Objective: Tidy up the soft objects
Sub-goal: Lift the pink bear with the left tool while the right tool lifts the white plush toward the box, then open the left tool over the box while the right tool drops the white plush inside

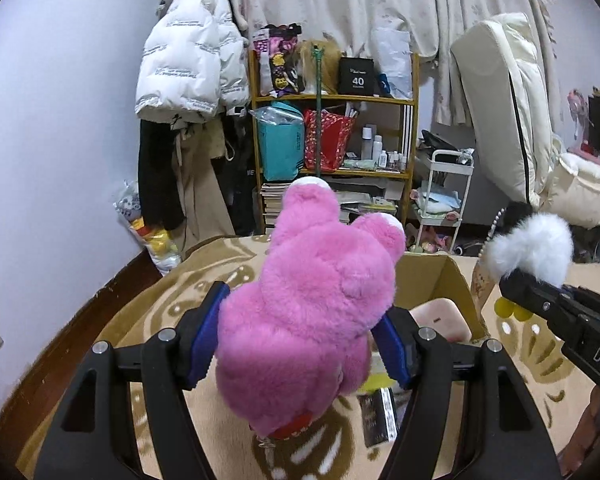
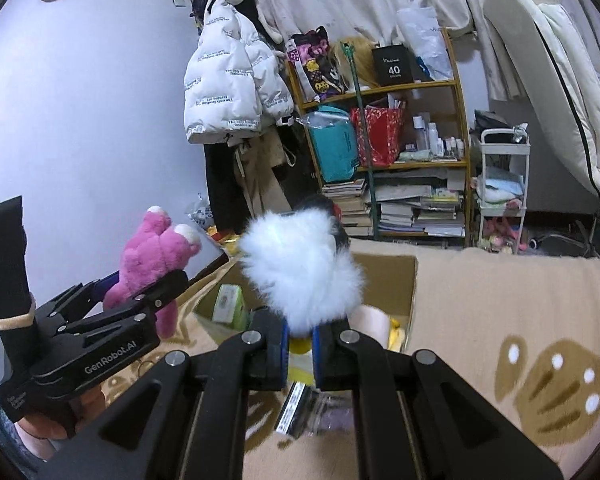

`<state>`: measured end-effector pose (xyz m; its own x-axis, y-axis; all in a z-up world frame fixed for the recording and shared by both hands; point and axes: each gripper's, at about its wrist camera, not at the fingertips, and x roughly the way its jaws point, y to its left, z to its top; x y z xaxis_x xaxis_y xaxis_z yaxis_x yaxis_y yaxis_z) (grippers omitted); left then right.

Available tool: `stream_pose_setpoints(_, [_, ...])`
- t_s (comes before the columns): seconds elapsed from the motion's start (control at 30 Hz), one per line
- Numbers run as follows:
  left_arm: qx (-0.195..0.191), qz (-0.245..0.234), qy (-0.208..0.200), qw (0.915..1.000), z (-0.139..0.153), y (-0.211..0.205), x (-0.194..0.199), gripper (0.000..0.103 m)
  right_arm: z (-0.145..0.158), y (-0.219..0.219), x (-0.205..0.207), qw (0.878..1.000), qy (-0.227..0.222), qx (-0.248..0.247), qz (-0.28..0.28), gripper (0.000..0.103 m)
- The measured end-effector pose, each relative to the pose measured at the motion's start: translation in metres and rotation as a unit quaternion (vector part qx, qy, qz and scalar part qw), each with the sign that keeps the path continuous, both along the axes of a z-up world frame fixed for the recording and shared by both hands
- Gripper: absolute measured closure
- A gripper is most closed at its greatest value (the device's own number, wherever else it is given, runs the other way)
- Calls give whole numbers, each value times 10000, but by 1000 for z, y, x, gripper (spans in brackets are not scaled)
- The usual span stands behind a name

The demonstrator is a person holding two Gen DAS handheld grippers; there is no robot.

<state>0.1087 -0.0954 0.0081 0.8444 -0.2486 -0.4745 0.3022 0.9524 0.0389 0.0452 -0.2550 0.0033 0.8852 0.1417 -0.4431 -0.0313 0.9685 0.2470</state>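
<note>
Holding a soft toy apiece above an open cardboard box on a patterned blanket, both claws are mid-task: the left claw is clamped on a pink plush bear, the right claw pinched tight on a white fluffy toy. The box already contains a few things, one pale pink and rounded; judging by this, both toys still have to be put away.

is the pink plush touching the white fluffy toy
Apart. The right wrist view shows wall and bedspread between the pink plush, in the left gripper, and the white fluffy toy.
</note>
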Motion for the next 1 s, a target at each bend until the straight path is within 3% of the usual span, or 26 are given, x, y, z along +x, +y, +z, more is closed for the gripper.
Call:
stream_pose_setpoints(0.27, [310, -245, 47, 9992, -6, -33, 32, 35, -10, -6, 33, 9999, 72, -38, 98, 93])
stream_pose_setpoints(0.43, [110, -91, 325, 9994, -15, -38, 52, 33, -31, -15, 53, 9993, 358, 59, 65, 93])
stream_pose_setpoints(0.6, [260, -92, 479, 9985, -23, -45, 65, 31, -49, -29, 67, 9980, 565, 293, -4, 93])
stream_pose_setpoints(1.0, [373, -178, 564, 9976, -35, -49, 69, 25, -59, -42, 75, 9961, 663, 577, -52, 89])
